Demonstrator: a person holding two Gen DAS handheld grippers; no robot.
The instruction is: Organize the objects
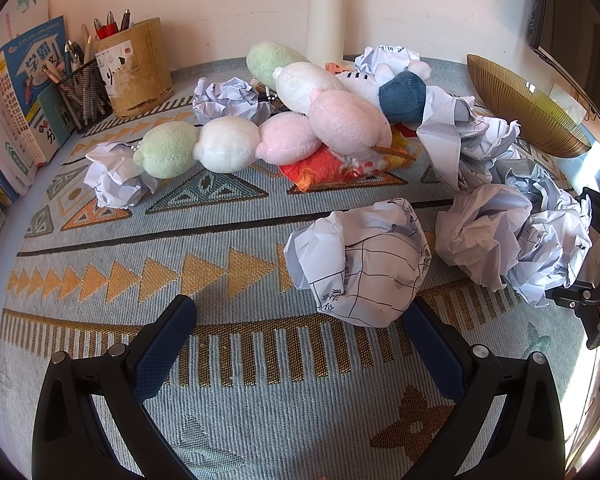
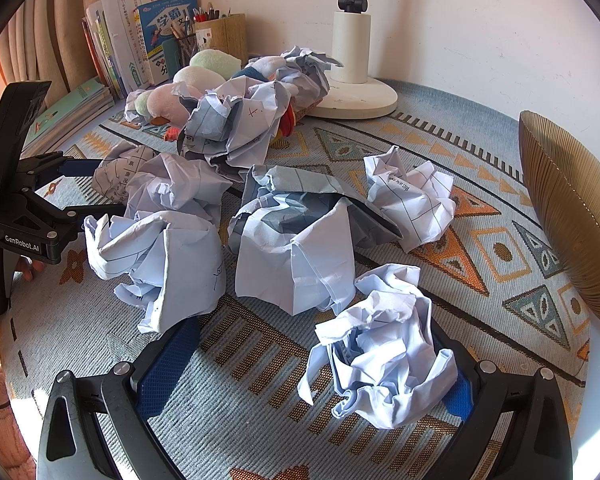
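Crumpled paper balls cover the patterned mat (image 1: 140, 240). Nearest ball to the left gripper (image 1: 300, 320), a gridded sheet with printed characters (image 1: 360, 268), lies on the mat just ahead of the fingers and against the right fingertip (image 1: 424, 320); jaws are spread wide, nothing clamped. Right gripper (image 2: 316, 360) is likewise spread apart, with a pale blue wad (image 2: 380, 352) sitting between its fingers, close against the right one, not pinched. More wads lie just beyond: a tented sheet (image 2: 296, 256) at centre, another (image 2: 164, 256) to its left, one (image 2: 412, 196) to the right. Behind them, a heap of plush skewers, green-white-pink (image 1: 220, 148), rests on a red-orange packet (image 1: 324, 168), with a blue-and-white plush (image 1: 400, 96) beside. At the rear left stand a bamboo pen holder (image 1: 140, 68), a mesh pen cup (image 1: 84, 96) and upright books (image 1: 24, 92). White lamp base (image 2: 356, 96) sits by the wall; a ribbed golden bowl (image 2: 572, 216) stands tilted at far right.
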